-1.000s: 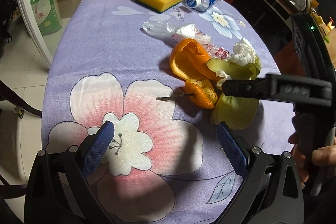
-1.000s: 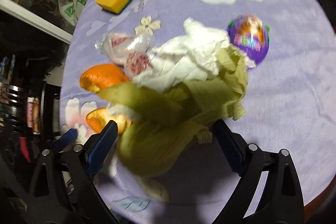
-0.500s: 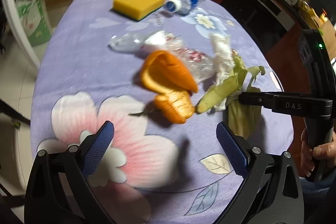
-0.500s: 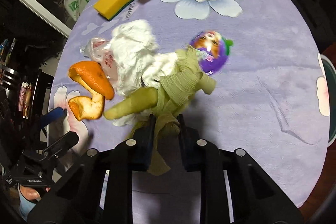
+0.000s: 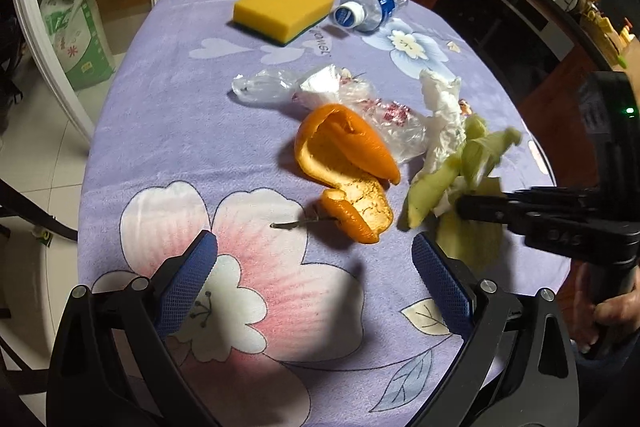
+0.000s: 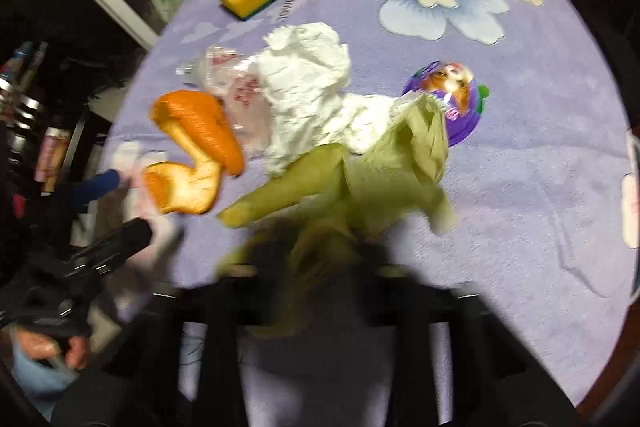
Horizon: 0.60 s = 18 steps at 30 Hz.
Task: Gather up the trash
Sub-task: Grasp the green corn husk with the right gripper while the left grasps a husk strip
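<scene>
My right gripper (image 6: 320, 259) is shut on a bundle of green corn husks (image 6: 360, 179), seen blurred in its own view and at the right of the left wrist view (image 5: 452, 179). White crumpled tissue (image 6: 312, 87) rests against the husks. Orange peel (image 5: 344, 163) lies mid-table, just ahead of my left gripper (image 5: 314, 267), which is open and empty above the flowered cloth. A clear plastic wrapper (image 5: 320, 91) lies behind the peel.
A yellow sponge (image 5: 284, 11) and a lying water bottle (image 5: 372, 7) sit at the table's far end. A purple egg-shaped toy (image 6: 456, 103) lies right of the husks. The purple tablecloth (image 5: 180, 115) drops off at the left edge. Cabinets stand behind.
My right gripper closed on the corn husks and has pulled them up and back; the tissue shifted with them. My left gripper drew back slightly, still open.
</scene>
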Each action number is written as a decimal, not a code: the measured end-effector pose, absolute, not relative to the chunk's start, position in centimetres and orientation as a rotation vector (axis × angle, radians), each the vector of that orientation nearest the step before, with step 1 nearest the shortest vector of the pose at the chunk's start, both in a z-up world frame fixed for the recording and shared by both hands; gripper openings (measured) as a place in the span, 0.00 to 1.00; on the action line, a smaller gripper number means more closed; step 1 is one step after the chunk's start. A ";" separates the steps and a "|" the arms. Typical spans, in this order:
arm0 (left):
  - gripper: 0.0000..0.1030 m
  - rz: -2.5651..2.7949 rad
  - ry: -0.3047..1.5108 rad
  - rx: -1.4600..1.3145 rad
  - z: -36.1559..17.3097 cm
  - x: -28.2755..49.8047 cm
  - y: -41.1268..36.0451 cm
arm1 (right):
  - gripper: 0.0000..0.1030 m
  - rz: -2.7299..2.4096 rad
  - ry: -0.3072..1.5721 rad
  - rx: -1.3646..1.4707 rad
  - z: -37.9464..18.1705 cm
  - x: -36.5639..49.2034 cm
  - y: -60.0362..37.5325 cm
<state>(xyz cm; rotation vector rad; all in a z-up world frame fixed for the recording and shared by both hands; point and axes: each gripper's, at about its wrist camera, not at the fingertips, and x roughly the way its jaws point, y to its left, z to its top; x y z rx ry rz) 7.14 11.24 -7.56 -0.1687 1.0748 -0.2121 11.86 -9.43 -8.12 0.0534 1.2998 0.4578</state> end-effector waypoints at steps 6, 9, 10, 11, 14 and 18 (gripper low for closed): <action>0.95 -0.239 1.068 -0.147 -7.8 7.8 9.7 | 0.11 0.409 1.276 0.127 -7.0 12.2 -13.4; 0.70 -0.245 1.076 -0.142 -8.4 8.4 9.1 | 0.11 0.375 1.268 0.157 -7.0 12.7 -15.0; 0.69 -0.240 1.083 -0.145 -8.7 8.7 8.9 | 0.11 0.376 1.274 0.169 -7.1 12.6 -15.4; 0.65 -0.232 1.072 -0.137 -8.7 8.8 8.8 | 0.11 0.378 1.284 0.182 -7.3 12.7 -15.5; 0.48 -0.241 1.074 -0.144 -8.9 9.2 8.4 | 0.13 0.411 1.311 0.211 -7.9 12.8 -15.1; 0.27 -0.228 1.056 -0.143 -8.8 9.0 8.0 | 0.29 0.428 1.314 0.220 -8.2 13.1 -13.9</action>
